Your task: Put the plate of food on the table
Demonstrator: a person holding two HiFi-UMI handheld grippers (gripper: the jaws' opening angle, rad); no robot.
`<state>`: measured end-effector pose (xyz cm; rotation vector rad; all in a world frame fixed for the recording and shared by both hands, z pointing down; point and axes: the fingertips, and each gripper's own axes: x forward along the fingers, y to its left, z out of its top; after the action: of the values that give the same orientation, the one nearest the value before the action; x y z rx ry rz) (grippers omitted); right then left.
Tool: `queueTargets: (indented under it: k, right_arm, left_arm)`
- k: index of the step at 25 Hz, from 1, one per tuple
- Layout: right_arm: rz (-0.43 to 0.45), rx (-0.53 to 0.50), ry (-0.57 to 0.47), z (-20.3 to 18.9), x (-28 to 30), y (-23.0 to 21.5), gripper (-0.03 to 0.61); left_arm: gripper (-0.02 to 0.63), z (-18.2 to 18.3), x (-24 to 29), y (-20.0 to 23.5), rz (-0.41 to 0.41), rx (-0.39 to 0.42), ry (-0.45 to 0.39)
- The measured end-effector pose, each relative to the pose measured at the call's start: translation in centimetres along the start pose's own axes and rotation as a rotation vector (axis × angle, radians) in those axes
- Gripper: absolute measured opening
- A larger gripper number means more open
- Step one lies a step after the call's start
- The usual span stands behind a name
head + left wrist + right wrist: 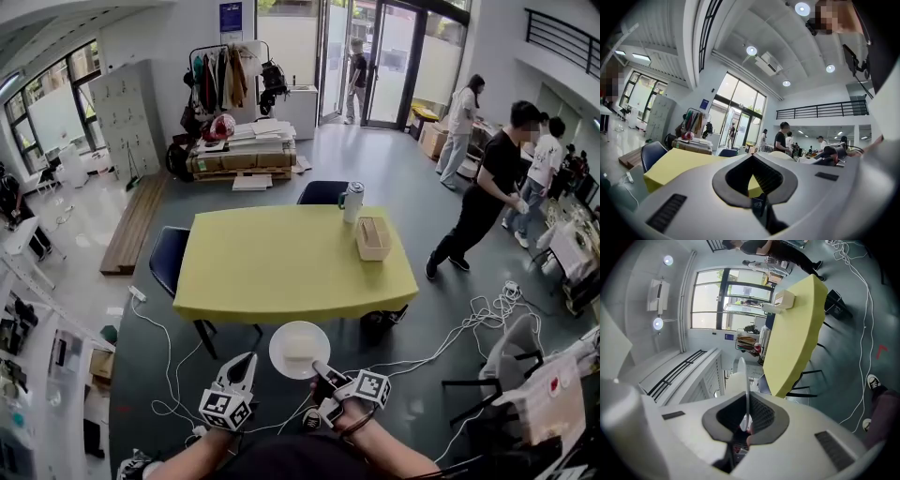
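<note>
Right claw (320, 368) is clamped on the rim of the plate (281, 338), just short of the counter (281, 267). Left claw (242, 364), beside it, is closed and empty.

I look down on a daylit hall with a polished grey floor (375, 178), where a yellow-covered surface (281, 272) stands with dark blue chairs (169, 258) beside it. Glass doors (389, 61), a clothes rack (225, 70) and grey lockers (127, 117) line the far wall. White cables (469, 323) trail across the floor, and round ceiling lights (751, 50) glow overhead.
</note>
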<state>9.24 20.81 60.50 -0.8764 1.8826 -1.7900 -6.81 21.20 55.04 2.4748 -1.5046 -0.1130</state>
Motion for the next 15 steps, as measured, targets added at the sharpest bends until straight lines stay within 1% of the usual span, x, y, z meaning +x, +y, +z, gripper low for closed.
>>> queueTargets:
  k: [15]
  right_arm:
    - [0.013, 0.001, 0.081, 8.5, 2.8, -1.1, 0.021]
  left_arm:
    - [0.008, 0.6, 8.1, -0.3, 0.090, -0.001, -0.030]
